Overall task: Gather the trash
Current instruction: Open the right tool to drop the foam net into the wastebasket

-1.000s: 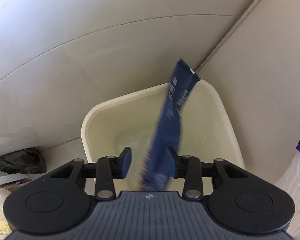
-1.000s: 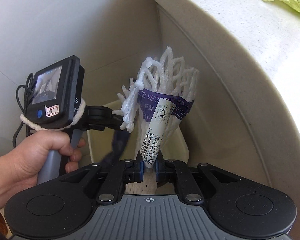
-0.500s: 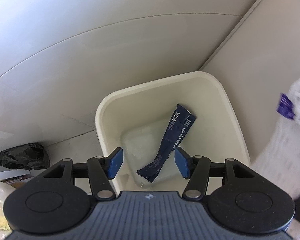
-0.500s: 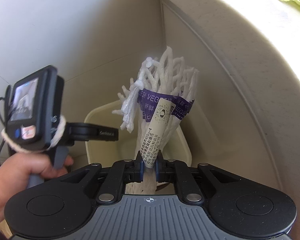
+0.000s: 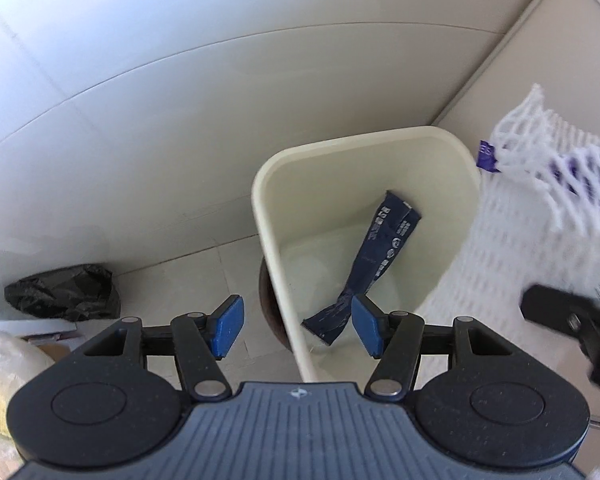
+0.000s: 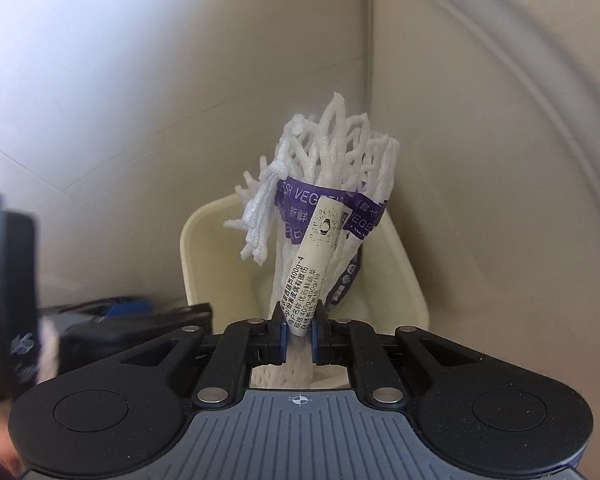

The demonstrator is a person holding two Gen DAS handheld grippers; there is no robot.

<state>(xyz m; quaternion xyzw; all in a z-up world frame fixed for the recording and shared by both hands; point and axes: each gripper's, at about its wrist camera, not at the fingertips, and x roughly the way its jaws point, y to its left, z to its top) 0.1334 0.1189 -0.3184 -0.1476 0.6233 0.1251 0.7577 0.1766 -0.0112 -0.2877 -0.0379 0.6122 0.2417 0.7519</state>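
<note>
Fingers (image 6: pixel 317 334) hiding foam net (image 6: pixel 324 184) base

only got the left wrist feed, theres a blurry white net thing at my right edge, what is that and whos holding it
Observer: A white foam produce net with a purple band; the right gripper has its jaws shut on the net's lower end.
Operator: is it over the bin yet
Observer: In the right wrist view the net stands in front of the cream bin, whose opening shows behind it.
Operator: anything else on the net
Observer: A rolled white printed label lies along its front, down into the jaws.
</note>
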